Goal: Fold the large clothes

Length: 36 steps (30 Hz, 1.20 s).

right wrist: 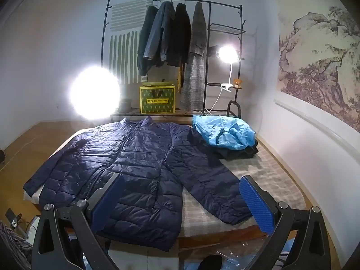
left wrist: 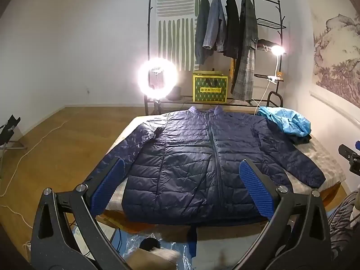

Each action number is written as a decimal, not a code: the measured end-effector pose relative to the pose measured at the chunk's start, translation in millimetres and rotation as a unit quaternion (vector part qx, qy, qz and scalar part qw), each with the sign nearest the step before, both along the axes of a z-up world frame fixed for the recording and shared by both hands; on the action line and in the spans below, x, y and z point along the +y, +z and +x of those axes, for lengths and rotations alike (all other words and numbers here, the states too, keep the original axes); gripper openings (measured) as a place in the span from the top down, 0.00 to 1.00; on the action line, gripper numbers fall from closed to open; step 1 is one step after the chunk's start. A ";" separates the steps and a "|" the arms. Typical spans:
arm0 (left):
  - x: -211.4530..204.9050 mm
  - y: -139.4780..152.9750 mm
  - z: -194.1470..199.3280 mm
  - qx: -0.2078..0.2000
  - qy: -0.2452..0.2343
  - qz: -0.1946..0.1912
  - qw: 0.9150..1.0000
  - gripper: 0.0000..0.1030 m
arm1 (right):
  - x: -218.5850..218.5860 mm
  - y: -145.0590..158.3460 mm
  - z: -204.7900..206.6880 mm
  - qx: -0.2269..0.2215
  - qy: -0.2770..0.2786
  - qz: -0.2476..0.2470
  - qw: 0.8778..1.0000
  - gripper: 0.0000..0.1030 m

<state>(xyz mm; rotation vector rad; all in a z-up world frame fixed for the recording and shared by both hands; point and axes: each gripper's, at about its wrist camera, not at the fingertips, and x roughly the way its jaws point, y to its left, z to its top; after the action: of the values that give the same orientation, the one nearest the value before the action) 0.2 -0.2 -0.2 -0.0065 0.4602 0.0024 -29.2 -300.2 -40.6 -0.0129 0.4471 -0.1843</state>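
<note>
A navy quilted puffer jacket (left wrist: 191, 157) lies flat and face up on the cloth-covered table (left wrist: 324, 157), zipped, collar at the far side, both sleeves spread outward. It also shows in the right wrist view (right wrist: 135, 162). My left gripper (left wrist: 182, 180) is open and empty, held above the jacket's near hem. My right gripper (right wrist: 182, 193) is open and empty, held near the hem and the right sleeve cuff (right wrist: 234, 211). A black part of the right gripper shows at the right edge of the left wrist view (left wrist: 351, 157).
A crumpled light blue garment (right wrist: 225, 132) sits on dark clothes at the table's far right. Behind stand a clothes rack (left wrist: 225, 27) with hung coats, a yellow-green box (left wrist: 210, 87), a ring light (left wrist: 157, 78) and a clip lamp (right wrist: 228, 55). Plastic wrap (left wrist: 146, 245) lies on the floor below.
</note>
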 end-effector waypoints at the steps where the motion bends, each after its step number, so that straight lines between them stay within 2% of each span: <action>1: 0.1 -0.1 0.2 0.002 0.000 0.000 1.000 0.00 | -1.0 0.1 -0.5 0.000 0.001 0.002 1.000 0.00; 2: 0.3 -0.1 0.3 0.005 -0.002 0.000 1.000 0.00 | -0.3 0.0 -0.5 0.001 -0.002 -0.009 1.000 0.00; 8: 1.3 4.7 3.8 0.006 0.004 -0.004 1.000 0.00 | -0.7 0.9 -3.1 0.002 0.002 -0.002 1.000 0.00; 13: -2.3 7.5 -6.4 -0.020 0.009 0.001 1.000 0.00 | -4.2 2.3 -5.3 0.000 0.004 0.006 1.000 0.00; 36: 1.5 12.8 -5.8 -0.022 0.010 0.001 1.000 0.00 | 1.2 0.1 -6.0 0.001 0.015 0.009 1.000 0.00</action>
<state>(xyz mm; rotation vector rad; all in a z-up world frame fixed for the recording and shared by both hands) -5.6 1.4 12.6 -0.0086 0.4169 0.0214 -35.2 -299.0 -40.5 -0.0016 0.4510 -0.1516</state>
